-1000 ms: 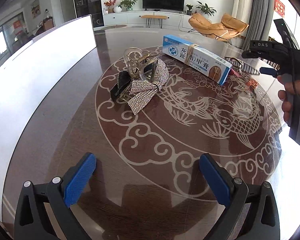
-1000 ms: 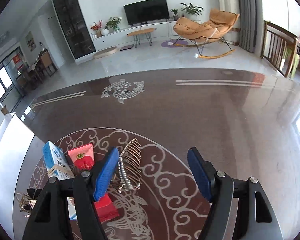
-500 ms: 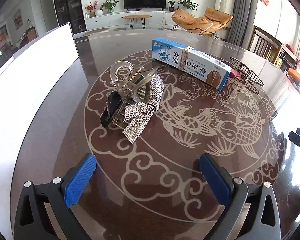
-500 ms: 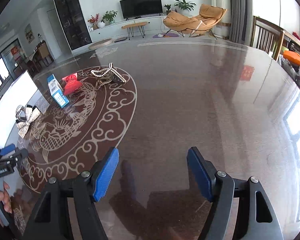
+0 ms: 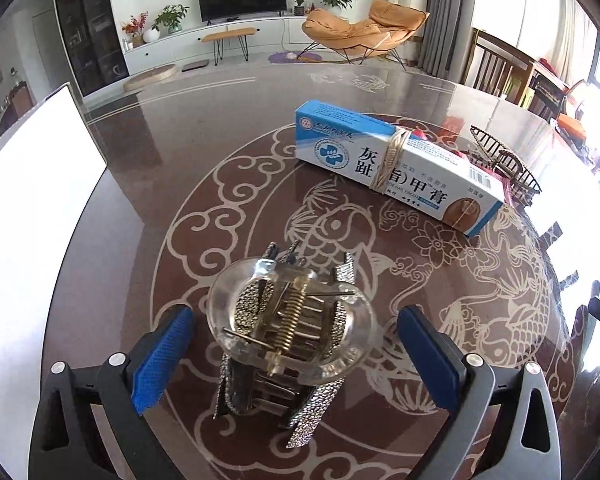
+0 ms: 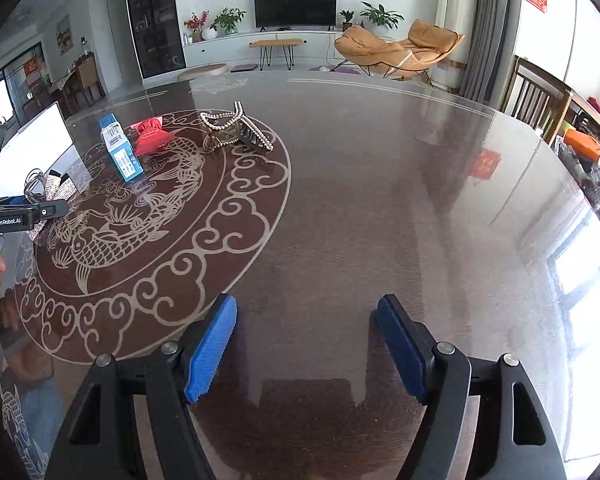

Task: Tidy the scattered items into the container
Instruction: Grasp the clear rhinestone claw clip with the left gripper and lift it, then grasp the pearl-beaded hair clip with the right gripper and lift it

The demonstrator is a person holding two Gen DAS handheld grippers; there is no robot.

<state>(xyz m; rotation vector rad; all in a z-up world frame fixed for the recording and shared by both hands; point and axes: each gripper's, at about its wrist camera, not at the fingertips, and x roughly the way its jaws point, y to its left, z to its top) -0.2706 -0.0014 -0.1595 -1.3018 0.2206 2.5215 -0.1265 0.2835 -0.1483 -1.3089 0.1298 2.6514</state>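
A clear hair claw clip with a rhinestone bow (image 5: pixel 292 332) lies on the dark table between the open blue pads of my left gripper (image 5: pixel 296 356); the pads do not touch it. It also shows in the right wrist view (image 6: pixel 48 188), next to the left gripper. A blue and white ointment box (image 5: pixel 396 164) lies beyond it, also in the right wrist view (image 6: pixel 120 152). A red item (image 6: pixel 152 140) and a pearl hair claw (image 6: pixel 236 130) lie further right. The white container (image 5: pixel 32 216) stands at the left. My right gripper (image 6: pixel 306 348) is open and empty over bare table.
The round dark table (image 6: pixel 380 200) has a pale fish pattern under the items. A wooden chair (image 6: pixel 536 100) stands at its far right edge. The pearl claw shows at the right in the left wrist view (image 5: pixel 504 160).
My left gripper has moved forward so the rhinestone clip now sits between its pads. My right gripper has drawn back from the items toward the near right of the table.
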